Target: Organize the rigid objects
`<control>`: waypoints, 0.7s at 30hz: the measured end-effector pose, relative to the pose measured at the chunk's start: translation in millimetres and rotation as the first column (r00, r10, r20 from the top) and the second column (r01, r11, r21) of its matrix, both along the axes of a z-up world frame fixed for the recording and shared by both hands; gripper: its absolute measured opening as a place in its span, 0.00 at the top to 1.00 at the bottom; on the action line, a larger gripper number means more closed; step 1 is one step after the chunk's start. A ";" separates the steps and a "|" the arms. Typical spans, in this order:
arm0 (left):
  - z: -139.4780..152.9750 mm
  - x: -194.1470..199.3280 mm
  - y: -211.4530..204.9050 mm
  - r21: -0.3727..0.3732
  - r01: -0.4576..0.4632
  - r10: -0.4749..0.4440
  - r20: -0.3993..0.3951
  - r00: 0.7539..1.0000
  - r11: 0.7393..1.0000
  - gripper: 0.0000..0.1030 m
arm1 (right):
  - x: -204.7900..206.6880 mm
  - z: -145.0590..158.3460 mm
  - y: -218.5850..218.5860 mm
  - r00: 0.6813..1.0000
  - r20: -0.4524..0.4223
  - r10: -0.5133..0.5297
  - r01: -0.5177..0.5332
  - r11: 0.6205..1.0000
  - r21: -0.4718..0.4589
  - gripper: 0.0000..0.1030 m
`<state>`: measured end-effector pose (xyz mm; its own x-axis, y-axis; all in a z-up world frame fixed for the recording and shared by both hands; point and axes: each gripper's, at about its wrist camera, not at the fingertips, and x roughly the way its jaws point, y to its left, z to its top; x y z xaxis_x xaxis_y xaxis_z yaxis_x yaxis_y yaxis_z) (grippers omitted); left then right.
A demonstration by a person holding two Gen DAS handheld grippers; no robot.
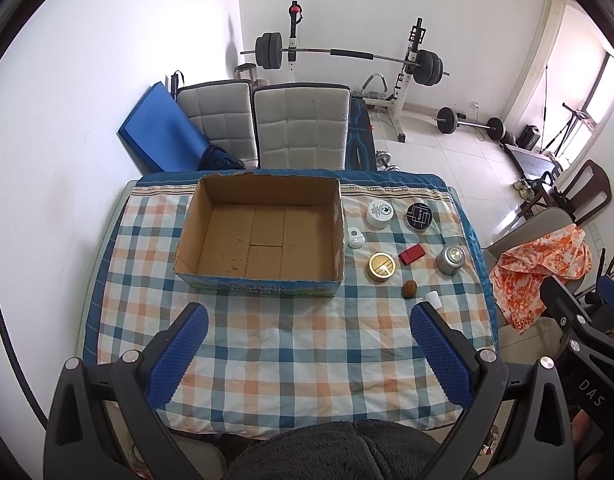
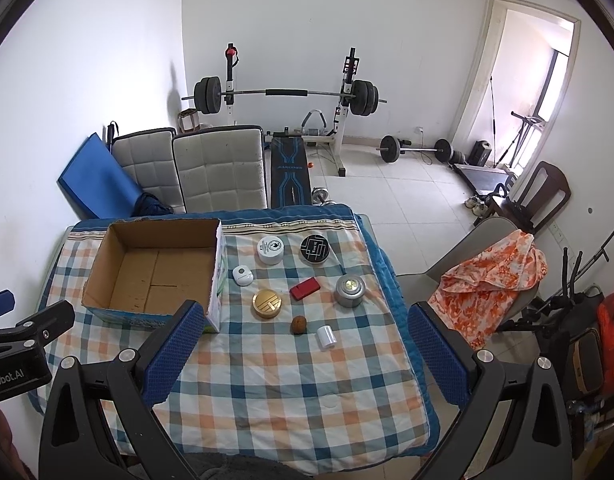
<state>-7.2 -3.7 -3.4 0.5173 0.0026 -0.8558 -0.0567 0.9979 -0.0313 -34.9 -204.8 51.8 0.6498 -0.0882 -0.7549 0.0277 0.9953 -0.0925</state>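
An empty open cardboard box stands on the checked tablecloth. To its right lie a gold tin, a red case, a silver tin, a white jar, a black tin, a small white device, a walnut and a small white cylinder. My left gripper and right gripper are both open and empty, held above the table's near side.
Two padded chairs stand behind the table. A chair with an orange cloth stands to the right. A barbell rack and weights stand on the tiled floor further back. A blue mat leans on the left wall.
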 end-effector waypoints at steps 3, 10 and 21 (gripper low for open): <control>2.6 2.3 2.2 0.000 0.001 -0.001 -0.002 1.000 1.000 0.00 | 0.8 0.5 0.0 1.000 0.000 0.000 0.000 1.000 0.000 0.00; 1.4 1.3 1.4 0.004 -0.001 0.001 0.005 1.000 1.000 0.00 | 3.2 2.0 0.9 1.000 0.002 0.000 0.000 1.000 0.005 0.00; 3.9 4.7 1.9 0.004 0.001 -0.001 0.012 1.000 1.000 0.00 | 1.8 1.6 -0.6 1.000 0.000 -0.014 0.014 1.000 0.009 0.00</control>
